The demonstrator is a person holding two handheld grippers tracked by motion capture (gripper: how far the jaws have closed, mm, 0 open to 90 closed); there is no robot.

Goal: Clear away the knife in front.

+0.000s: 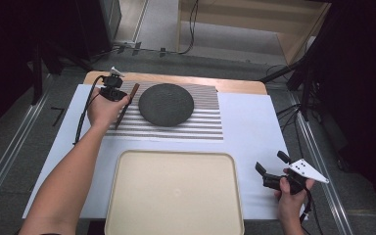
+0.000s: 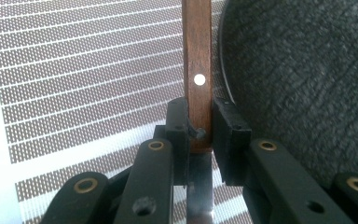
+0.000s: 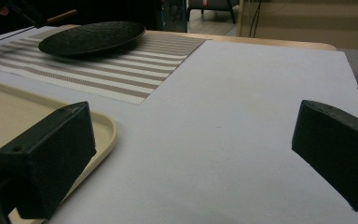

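Wood-handled knife (image 1: 126, 105) lies over the striped placemat (image 1: 200, 122) in the high view, just left of the dark plate (image 1: 166, 104), held by the left gripper (image 1: 120, 97); the right gripper (image 1: 270, 171) sits near the cream tray (image 1: 174, 196). In the left gripper view the jaws clamp the handle (image 2: 198, 84) beside the plate (image 2: 303, 79). In the right gripper view the jaws stand wide apart over the white table cover (image 3: 242, 121).

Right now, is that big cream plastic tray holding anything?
Empty. The cream plastic tray shows only its bare inner surface in the high view.
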